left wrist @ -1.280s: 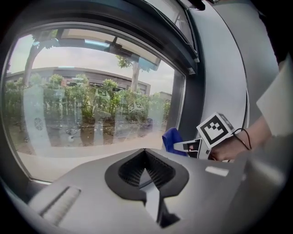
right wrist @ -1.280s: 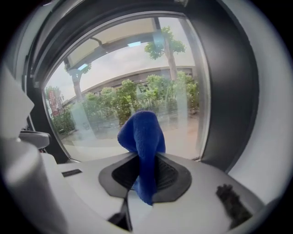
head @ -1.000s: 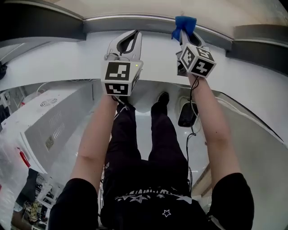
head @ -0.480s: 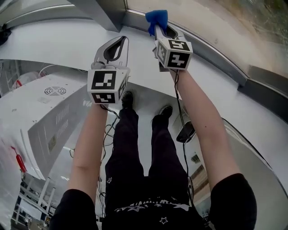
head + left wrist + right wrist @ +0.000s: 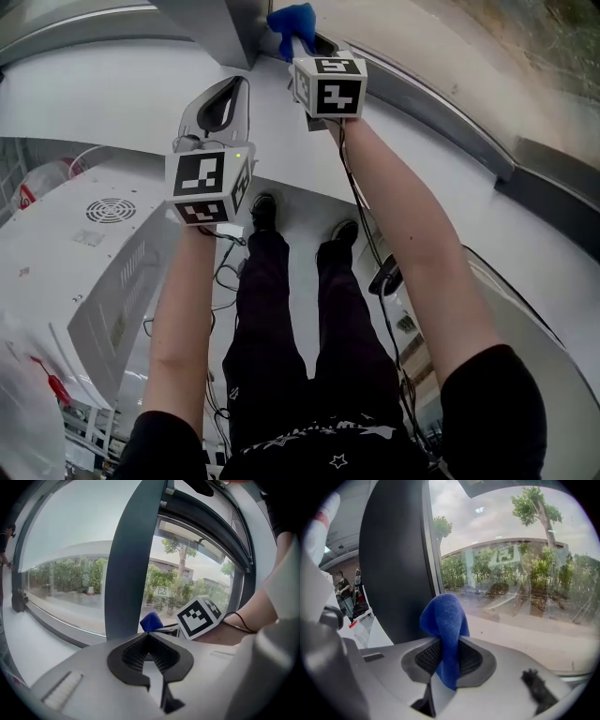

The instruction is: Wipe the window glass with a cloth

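A blue cloth [image 5: 292, 21] [image 5: 444, 625] [image 5: 151, 620] is pinched in my right gripper [image 5: 298, 42] [image 5: 446, 654], which is shut on it. It stands up from the jaws close to the window glass [image 5: 511, 573] [image 5: 469, 42], just right of the dark upright frame post [image 5: 393, 559] [image 5: 225, 19] [image 5: 133, 559]. I cannot tell whether the cloth touches the pane. My left gripper [image 5: 223, 98] [image 5: 149, 638] hangs lower and to the left over the white sill [image 5: 112, 84], jaws shut and empty. It points at the post, with the right gripper's marker cube [image 5: 199, 616] beside it.
A white cabinet with vents [image 5: 103, 244] stands at the lower left. The person's legs and shoes [image 5: 264, 211] are on the floor below, beside a dark device [image 5: 386, 277] and trailing cables. The grey lower window frame [image 5: 450, 112] runs diagonally to the right.
The right gripper has carried the cloth leftward along the bottom of the glass to the frame post. The left gripper has shifted left and lower. The head view has swung too.
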`<state>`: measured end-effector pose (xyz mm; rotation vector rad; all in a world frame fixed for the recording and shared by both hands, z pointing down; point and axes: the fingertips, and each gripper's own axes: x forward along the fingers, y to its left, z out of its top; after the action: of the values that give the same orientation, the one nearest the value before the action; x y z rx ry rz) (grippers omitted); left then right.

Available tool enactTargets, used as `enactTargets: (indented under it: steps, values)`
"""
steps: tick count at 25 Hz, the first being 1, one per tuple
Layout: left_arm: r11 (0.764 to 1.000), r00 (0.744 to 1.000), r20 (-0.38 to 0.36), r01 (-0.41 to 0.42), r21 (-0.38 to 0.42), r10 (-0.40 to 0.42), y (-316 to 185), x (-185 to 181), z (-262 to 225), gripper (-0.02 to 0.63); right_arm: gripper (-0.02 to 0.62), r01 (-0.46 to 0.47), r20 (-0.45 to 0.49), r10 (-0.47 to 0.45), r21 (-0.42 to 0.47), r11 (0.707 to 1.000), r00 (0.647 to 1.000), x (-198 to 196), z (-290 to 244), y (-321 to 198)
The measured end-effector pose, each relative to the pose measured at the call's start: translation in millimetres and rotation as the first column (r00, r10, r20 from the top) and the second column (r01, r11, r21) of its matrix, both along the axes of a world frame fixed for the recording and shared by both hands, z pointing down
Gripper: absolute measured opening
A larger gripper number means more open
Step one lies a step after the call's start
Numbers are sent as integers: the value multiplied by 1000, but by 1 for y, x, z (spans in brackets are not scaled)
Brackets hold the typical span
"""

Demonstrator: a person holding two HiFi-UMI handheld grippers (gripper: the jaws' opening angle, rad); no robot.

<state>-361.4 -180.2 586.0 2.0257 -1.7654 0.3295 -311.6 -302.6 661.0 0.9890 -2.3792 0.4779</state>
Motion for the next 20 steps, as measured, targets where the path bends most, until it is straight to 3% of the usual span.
enactTargets:
  steps: [4,9,20]
  values:
    - [1000,1000,12,-15,-10,15,-2,1,7,9,75,-40,1,40,-10,999,999,11,9,-9]
    - [999,999,11,-40,-32,40,-4,22,14,9,77,-117,1,117,-37,992,993,53,16,-12]
    - [974,975,16,-221,-45,222,-22,155,17,9,77,-245,-11,244,-46,968,970,200,15,-9]
